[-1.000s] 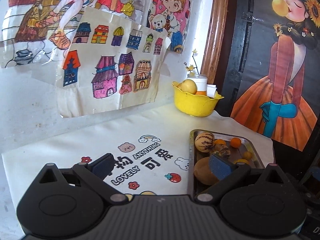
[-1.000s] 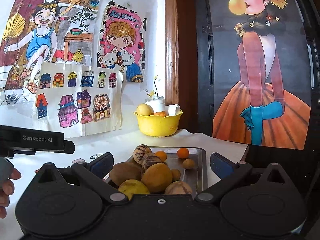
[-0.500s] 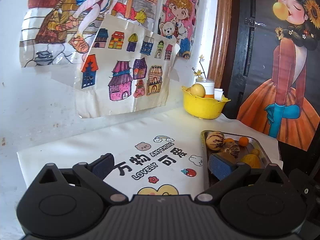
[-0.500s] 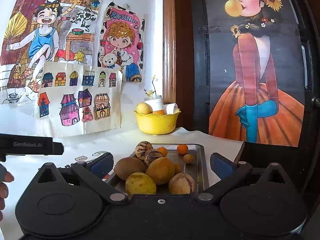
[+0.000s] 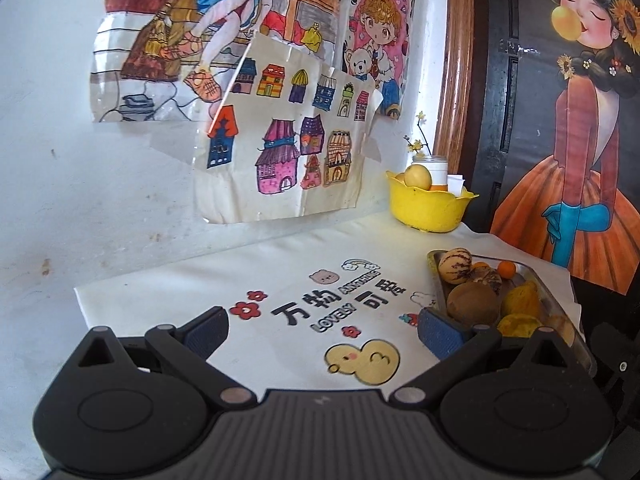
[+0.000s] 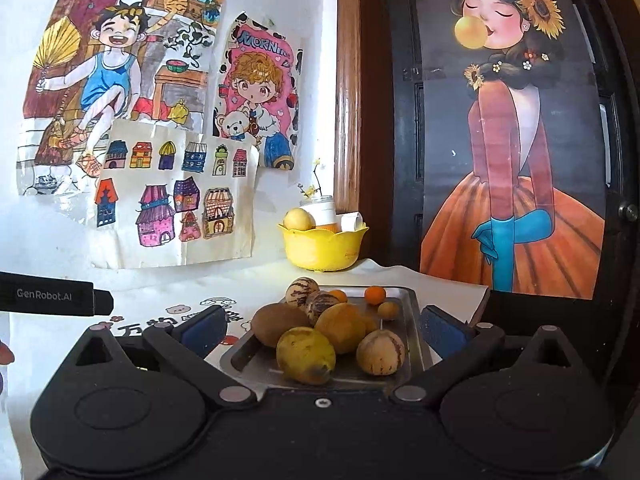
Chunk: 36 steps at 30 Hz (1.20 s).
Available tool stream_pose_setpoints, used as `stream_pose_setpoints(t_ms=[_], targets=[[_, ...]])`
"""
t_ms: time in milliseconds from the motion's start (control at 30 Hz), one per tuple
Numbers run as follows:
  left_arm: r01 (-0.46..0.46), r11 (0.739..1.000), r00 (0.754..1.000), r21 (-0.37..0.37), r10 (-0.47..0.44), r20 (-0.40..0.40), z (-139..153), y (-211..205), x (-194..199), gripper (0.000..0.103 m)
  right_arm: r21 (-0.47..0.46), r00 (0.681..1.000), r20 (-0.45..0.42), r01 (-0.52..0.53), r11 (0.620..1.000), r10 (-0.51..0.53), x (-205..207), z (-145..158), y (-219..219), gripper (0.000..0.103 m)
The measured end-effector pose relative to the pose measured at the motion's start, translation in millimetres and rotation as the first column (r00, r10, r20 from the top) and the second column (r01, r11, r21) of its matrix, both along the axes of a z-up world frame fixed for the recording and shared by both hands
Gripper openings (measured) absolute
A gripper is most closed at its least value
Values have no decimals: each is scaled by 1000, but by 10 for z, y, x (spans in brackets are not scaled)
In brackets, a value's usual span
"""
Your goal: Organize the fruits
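- Directly ahead of the right gripper [image 6: 320,330], a metal tray [image 6: 410,322] of fruit is framed between its two blue-padded fingers, which are spread wide with nothing held.
- Toward the tray's near edge a blotched yellow fruit [image 6: 306,354] and a striped pale fruit [image 6: 380,352] are seen side by side; behind them a brown fruit [image 6: 278,322] and a dull orange one [image 6: 340,326] are packed close, apparently touching.
- Near the tray's far edge a striped round fruit [image 6: 302,290] and a small orange citrus [image 6: 375,294] are found, the citrus apart from the pile.
- From the left wrist view, the same tray [image 5: 434,268] lies off to the right, at the right edge of the printed tablecloth [image 5: 280,264]; the left gripper [image 5: 322,330] is likewise spread and empty, over bare cloth.
- The right gripper is judged the nearer and better aligned; the tray's long axis runs roughly away from it.
- At the tablecloth's far edge a yellow bowl [image 6: 322,248] is set, with a pale round fruit [image 6: 298,219] and a jar already in it.
- The roundish fruits are judged likely to roll if nudged.
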<state>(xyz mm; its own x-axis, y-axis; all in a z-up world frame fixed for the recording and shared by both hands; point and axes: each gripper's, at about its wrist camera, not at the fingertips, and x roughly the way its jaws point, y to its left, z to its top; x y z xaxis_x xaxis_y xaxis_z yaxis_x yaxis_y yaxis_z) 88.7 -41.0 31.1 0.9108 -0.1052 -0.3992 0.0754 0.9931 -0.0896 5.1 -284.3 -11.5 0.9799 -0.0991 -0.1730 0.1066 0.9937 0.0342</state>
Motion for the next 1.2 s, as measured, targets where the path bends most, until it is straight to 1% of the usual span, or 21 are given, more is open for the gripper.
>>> stream_pose_setpoints(t_ms=[167, 367, 567, 700, 800, 1200], targets=[[-10, 1000, 1000, -5, 10, 7, -25, 96, -121, 103, 7, 1000, -1, -8, 1000, 8, -99, -48, 69, 103], [19, 1000, 999, 5, -19, 28, -87, 171, -302, 103, 17, 1000, 12, -15, 1000, 15, -200, -112, 129, 102], [18, 1000, 999, -17, -18, 32, -182, 304, -432, 103, 20, 999, -1, -38, 999, 38, -258, -183, 171, 103], [34, 999, 998, -10, -33, 49, -218, 338, -502, 103, 28, 999, 1, -48, 998, 48, -299, -202, 183, 103], [41, 999, 997, -8, -41, 60, -225, 345, -541, 103, 24, 999, 0, -52, 998, 52, -320, -223, 195, 103], [38, 999, 999, -12, -37, 39, -284, 355, -537, 103, 28, 998, -15, -55, 998, 55, -306, -258, 199, 103]])
